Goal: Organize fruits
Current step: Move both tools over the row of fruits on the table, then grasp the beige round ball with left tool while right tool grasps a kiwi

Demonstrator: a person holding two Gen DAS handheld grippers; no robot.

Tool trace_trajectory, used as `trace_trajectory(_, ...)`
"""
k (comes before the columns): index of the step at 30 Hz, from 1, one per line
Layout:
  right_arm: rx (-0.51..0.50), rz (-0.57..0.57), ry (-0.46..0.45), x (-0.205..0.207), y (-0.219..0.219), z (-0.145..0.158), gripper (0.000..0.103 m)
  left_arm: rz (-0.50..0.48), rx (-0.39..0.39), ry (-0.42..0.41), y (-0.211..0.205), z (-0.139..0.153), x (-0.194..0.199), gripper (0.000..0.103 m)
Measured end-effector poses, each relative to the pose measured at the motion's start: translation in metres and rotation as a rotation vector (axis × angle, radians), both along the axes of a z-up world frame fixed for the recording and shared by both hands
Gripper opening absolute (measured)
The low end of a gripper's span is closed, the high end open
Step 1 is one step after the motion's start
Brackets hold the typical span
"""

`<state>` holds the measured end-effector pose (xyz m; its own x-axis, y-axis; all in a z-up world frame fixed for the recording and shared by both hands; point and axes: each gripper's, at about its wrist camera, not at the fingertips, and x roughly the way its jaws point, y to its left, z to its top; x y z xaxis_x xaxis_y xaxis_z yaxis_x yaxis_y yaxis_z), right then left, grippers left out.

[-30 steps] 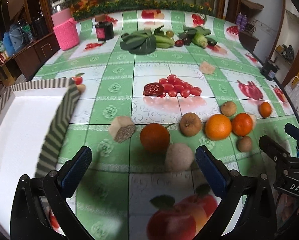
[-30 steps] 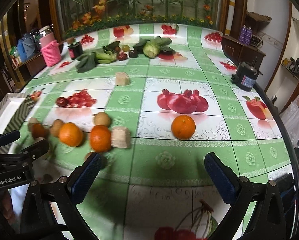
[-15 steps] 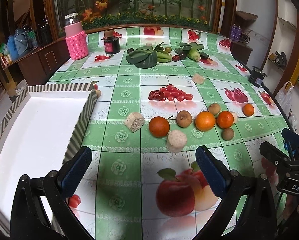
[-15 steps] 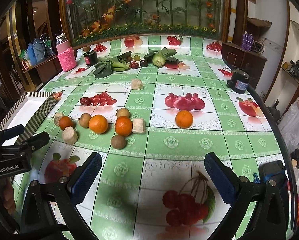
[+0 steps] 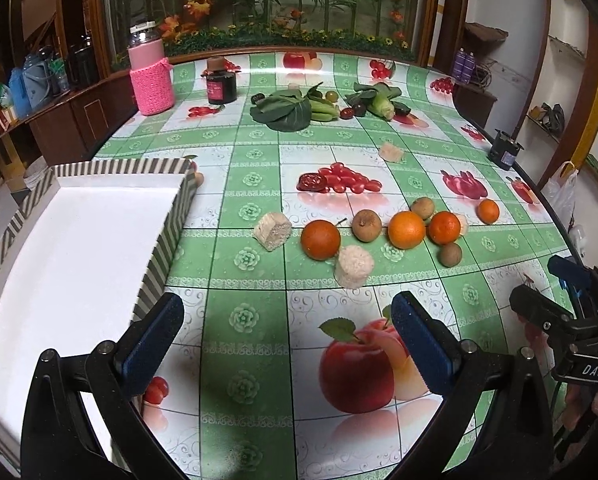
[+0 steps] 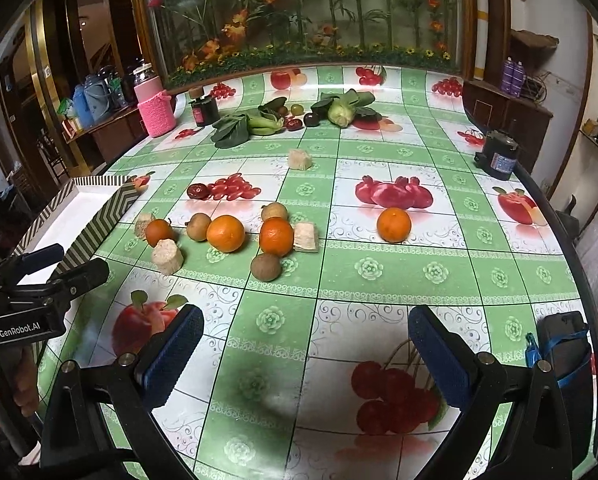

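I've pulled both claws, left (image 5: 285, 334) and right (image 6: 305, 346), back wide open and empty, so every orange (image 5: 320, 239) at 12 o'clock awaits the striped tray (image 5: 167, 236).

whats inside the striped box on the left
Nothing visible: the shallow striped-rim cardboard box shows only its bare white floor. The left gripper covers the near corner, and the box runs beyond the picture's edge.

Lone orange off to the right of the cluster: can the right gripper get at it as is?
Probably yes. The right gripper is open and empty, and only bare tablecloth lies between it and the lone orange, which stands apart from the other fruit.
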<state>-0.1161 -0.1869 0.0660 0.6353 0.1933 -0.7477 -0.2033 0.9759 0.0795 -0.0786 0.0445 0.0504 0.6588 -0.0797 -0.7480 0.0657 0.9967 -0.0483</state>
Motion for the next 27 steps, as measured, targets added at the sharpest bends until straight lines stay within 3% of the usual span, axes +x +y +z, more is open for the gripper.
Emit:
trace_trajectory(5, -0.008, 0.03, 0.02, 0.005, 0.003, -0.007, 0.093, -0.024, -0.01, 0.027, -0.007, -0.007, 0.003, 0.103)
trace_trajectory(9, 0.023, 0.075, 0.06, 0.016, 0.008, -0.017, 0.071, -0.037, -0.003, 0.038, -0.015, -0.012, 0.007, 0.103)
trace_trajectory(13, 0.051, 0.107, 0.101, 0.03, 0.014, -0.024, 0.057, -0.044, 0.003, 0.046, -0.02, -0.014, 0.012, 0.103)
trace_trajectory(17, 0.057, 0.135, 0.115, 0.043, 0.023, -0.02, 0.054, -0.039, 0.0, 0.057, -0.019, -0.017, 0.015, 0.103)
trace_trajectory(20, 0.005, 0.137, 0.128, 0.055, 0.03, -0.023, 0.049, -0.04, -0.001, 0.063, -0.019, -0.018, 0.017, 0.103)
trace_trajectory(25, -0.008, 0.17, 0.17, 0.067, 0.037, -0.035, 0.028, -0.045, -0.001, 0.074, -0.021, -0.022, 0.021, 0.103)
trace_trajectory(27, 0.001, 0.17, 0.161, 0.07, 0.038, -0.037, 0.025, -0.048, -0.003, 0.082, -0.022, -0.024, 0.023, 0.103)
